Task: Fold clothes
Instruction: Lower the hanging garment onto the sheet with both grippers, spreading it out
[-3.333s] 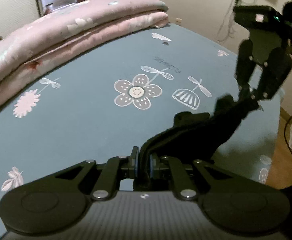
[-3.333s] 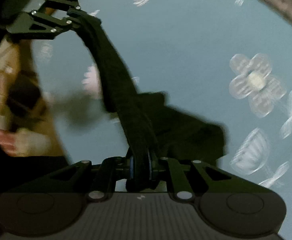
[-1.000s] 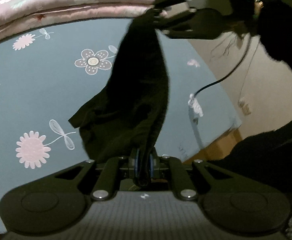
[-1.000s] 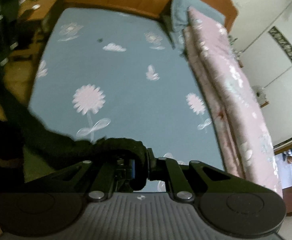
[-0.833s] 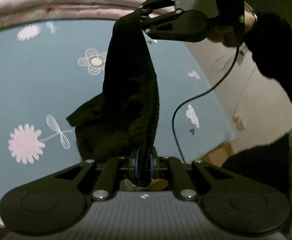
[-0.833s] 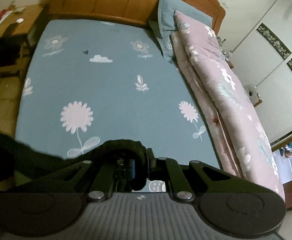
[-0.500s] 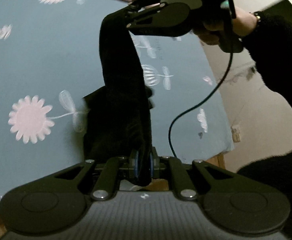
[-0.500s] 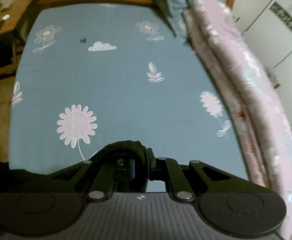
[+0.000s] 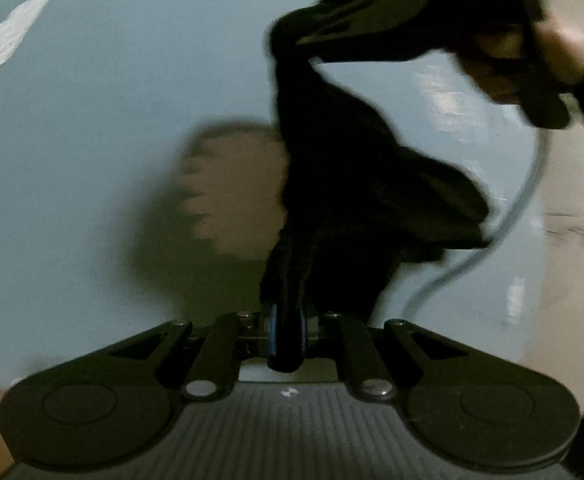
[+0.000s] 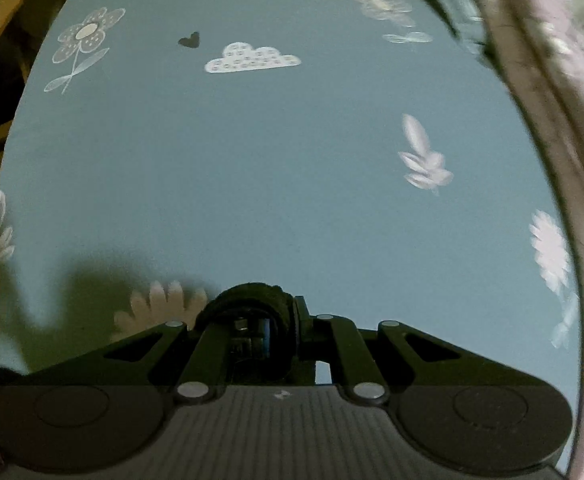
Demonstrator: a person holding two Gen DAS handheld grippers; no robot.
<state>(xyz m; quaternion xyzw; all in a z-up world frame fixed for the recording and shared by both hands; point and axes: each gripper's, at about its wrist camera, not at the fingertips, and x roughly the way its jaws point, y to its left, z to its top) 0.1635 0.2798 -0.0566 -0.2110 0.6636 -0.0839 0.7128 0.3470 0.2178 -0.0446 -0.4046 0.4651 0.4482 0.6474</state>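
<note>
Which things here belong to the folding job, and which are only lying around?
Belongs to the job:
- black garment
- left gripper, shut on it
- right gripper, shut on it
- blue bed sheet, the work surface

Just lying about:
- pink quilt
- grey cable

1. The room was dim, with a soft, flat light falling from overhead on the blue bedsheet (image 10: 276, 184); no glare showed anywhere on it.
2. In the left wrist view, motion blur smeared nearly everything on and beyond the sheet: the pink flower print (image 9: 232, 196) had jagged, streaked edges, and the white prints were mere smudges.
3. The black garment (image 9: 356, 184) read as a featureless dark mass, its folds lost in the dimness.
4. A broad, soft shadow lay on the sheet beside the flower print.
5. The right wrist view was sharper at the sheet's middle, where the cloud print (image 10: 252, 58) stood crisp.
6. Toward the sheet's edges the fisheye bent lines strongly, and the pink quilt (image 10: 564, 92) at the right rim was curved and blurred.
7. A dark shadow pooled on the near left part of the sheet.
</note>
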